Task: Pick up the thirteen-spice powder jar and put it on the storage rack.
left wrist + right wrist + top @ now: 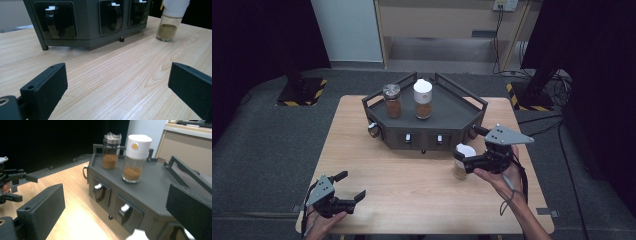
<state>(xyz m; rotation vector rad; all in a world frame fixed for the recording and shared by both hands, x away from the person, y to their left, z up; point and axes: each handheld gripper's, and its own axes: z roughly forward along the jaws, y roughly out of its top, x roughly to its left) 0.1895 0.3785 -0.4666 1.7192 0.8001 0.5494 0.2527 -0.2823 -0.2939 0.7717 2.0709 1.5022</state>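
Right hand-held gripper (468, 161) gapes wide around a white-capped jar (461, 161) (seemingly unlabelled), gripping nothing; left hand-held gripper (352, 186) open, empty.

Looks like a lab / test cell I'm working in. Black curtains (257, 35) both sides, grey carpet floor (267, 145), stand bases w/ yellow-black hazard tape (302, 92), cables (557, 82) running to a wall socket (505, 5). Plain wooden table (412, 200), grey spice rack (452, 112) set as a rig.
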